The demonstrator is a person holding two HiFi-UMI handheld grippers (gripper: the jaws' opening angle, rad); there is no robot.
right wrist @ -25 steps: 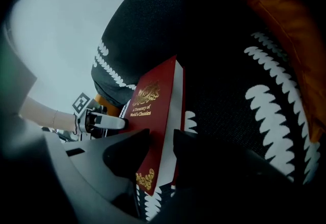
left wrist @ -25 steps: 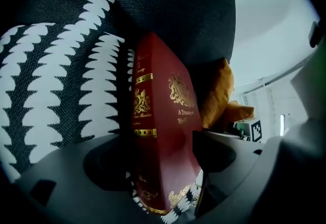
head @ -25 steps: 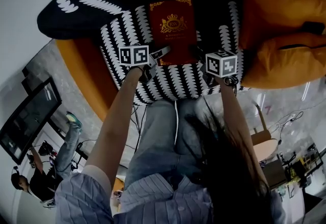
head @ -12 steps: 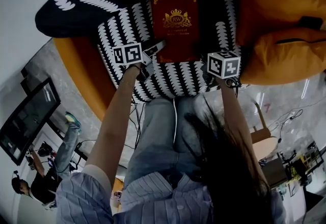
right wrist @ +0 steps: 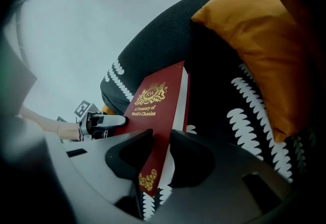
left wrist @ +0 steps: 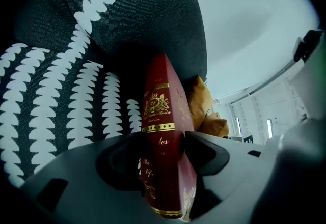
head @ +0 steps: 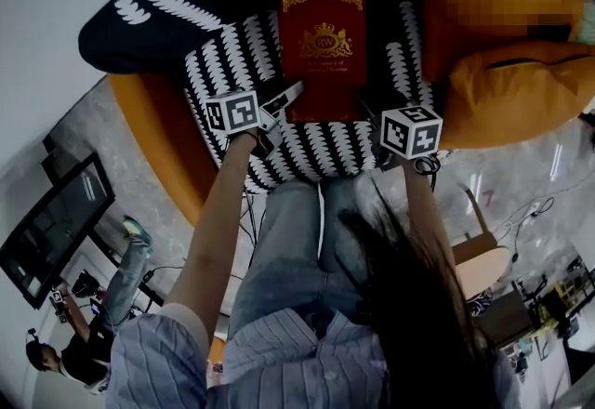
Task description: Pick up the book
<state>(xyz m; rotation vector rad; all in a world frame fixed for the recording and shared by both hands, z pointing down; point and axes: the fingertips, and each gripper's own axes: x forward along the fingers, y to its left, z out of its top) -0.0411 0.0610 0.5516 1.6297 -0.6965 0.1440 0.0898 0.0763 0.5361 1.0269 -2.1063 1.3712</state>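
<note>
Both forearms reach straight ahead from the person's body, side by side. The left one (head: 216, 230) is bare below a striped sleeve, and the right one is partly hidden behind hanging hair. Each gripper tips forward and down toward the seat.

The left gripper (head: 284, 98) sits at the near left corner of the book (head: 323, 54), on the spine side. Its jaws have just been closing and now stand at a middling width, pressed on the two covers with the gold-lettered spine between them. The right gripper (head: 372, 106) sits at the near right corner, on the page-edge side. Its jaws have also just been closing and are narrower, one pad on the red front cover and the other underneath.

The book is held between the two grippers, crest and title upward, over a black cushion (head: 228, 59) patterned with white leaf rows. The far end points at the dark backrest, and I cannot tell whether that end touches the cushion.

An orange pillow (head: 507, 96) lies just to the right of the book, close to the right gripper. The orange seat edge (head: 158, 133) curves past on the left. Down on the floor to the left are a dark monitor (head: 51, 230) and another person (head: 88, 342).
</note>
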